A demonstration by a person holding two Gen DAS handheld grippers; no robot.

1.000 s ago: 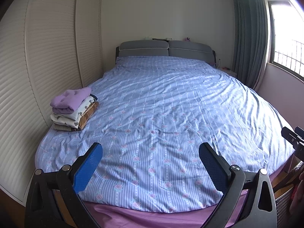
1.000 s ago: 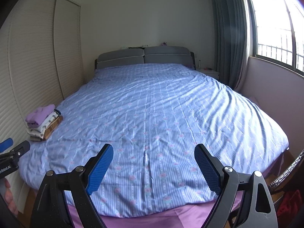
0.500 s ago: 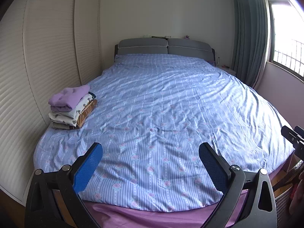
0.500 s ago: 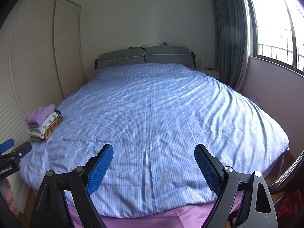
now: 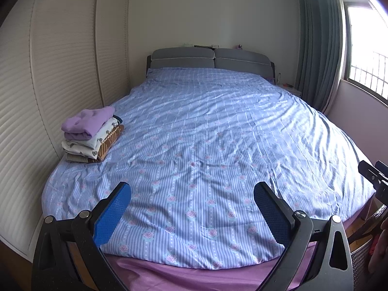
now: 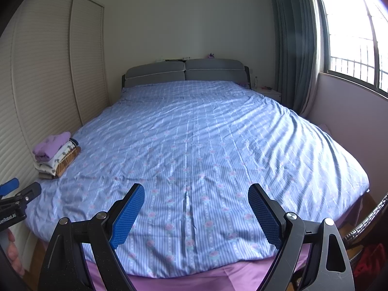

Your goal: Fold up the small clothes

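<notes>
A stack of folded small clothes, lilac piece on top, sits at the left edge of the bed. My left gripper hangs open above the foot of the bed, nothing between its blue pads. My right gripper is open too, also over the foot of the bed, its jaws holding nothing. Each gripper's tip shows at the edge of the other view: the right gripper, the left gripper. No unfolded garment lies on the blue striped cover.
White louvred wardrobe doors run close along the bed's left side. A grey headboard stands at the far end. Curtains and a window are on the right. A wicker basket stands at the bed's right foot corner.
The left wrist view has shifted very slightly, so the clothes stack sits a little lower left in frame. Both grippers stay open and nothing was picked up.
</notes>
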